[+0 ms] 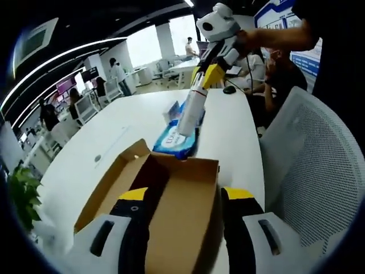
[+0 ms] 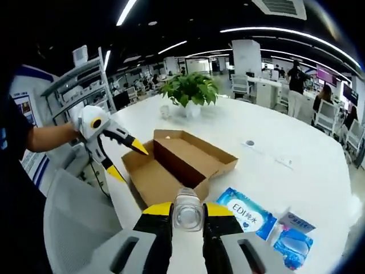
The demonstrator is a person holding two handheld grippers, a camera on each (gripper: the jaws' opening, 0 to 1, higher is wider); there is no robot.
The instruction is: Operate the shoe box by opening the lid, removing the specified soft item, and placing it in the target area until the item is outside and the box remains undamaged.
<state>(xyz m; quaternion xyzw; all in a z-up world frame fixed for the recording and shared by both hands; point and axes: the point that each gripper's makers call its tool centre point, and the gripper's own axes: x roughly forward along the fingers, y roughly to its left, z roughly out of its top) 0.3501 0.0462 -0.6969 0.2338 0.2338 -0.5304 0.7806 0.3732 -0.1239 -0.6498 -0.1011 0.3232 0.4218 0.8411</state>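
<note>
An open brown cardboard shoe box [image 1: 171, 188] lies on the white table [image 1: 114, 137], its lid folded out flat and its inside dark. My left gripper [image 1: 187, 197] is open, its yellow-tipped jaws spread on either side of the box's near part. In the right gripper view, the left gripper [image 2: 126, 160] hovers at the left edge of the box [image 2: 188, 157]. My right gripper [image 2: 187, 208] is shut on a pale cylindrical item [image 2: 187, 212]. In the left gripper view that item [image 1: 191, 111] hangs from the right gripper [image 1: 201, 85] just beyond the box, over a blue wipes pack [image 1: 174, 141].
The blue wipes pack [image 2: 248, 216] and two smaller blue packets [image 2: 293, 242] lie on the table right of the box. A potted plant [image 2: 191, 88] stands at the far end. A white mesh chair [image 1: 308, 165] is beside the table edge. People sit and stand in the office behind.
</note>
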